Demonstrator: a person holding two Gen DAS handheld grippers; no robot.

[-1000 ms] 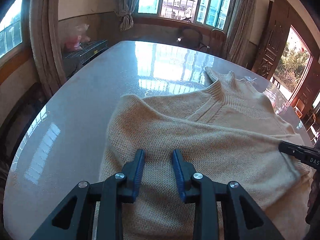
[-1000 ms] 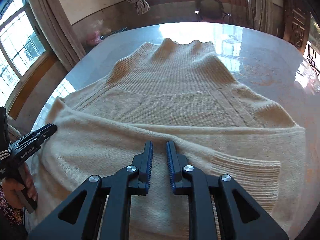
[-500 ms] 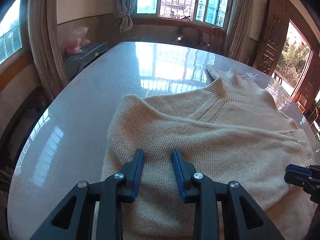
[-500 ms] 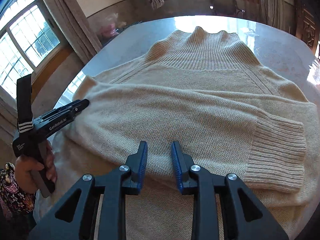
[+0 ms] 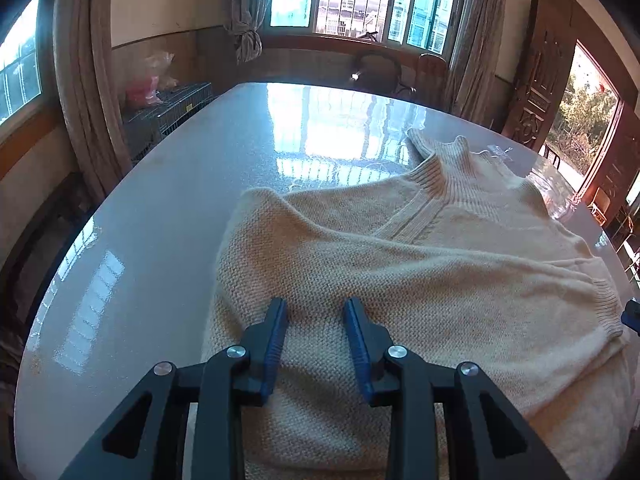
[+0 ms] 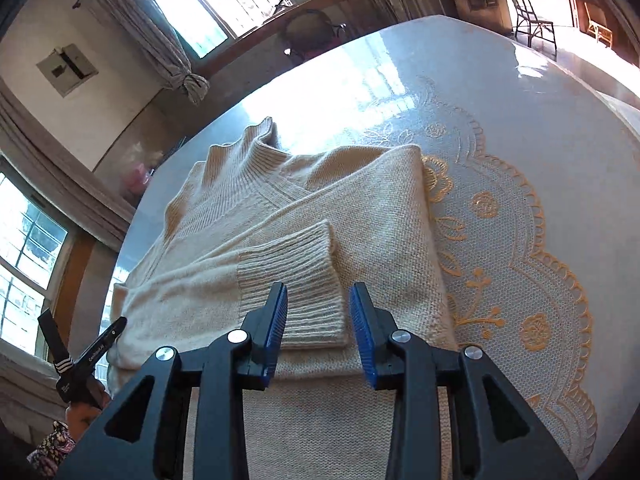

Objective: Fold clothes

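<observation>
Right wrist: right hand-held gripper (image 6: 318,322) opening over sweater (image 6: 304,216) cuff | left hand-held gripper (image 5: 314,334) apart, empty

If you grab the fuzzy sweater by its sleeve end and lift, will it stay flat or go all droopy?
Probably droopy: the sweater is a soft knit lying in limp folds on the table. The ribbed cuff looks thick, so it should grip well. The sleeve would likely slide off the body as it lifts.
</observation>
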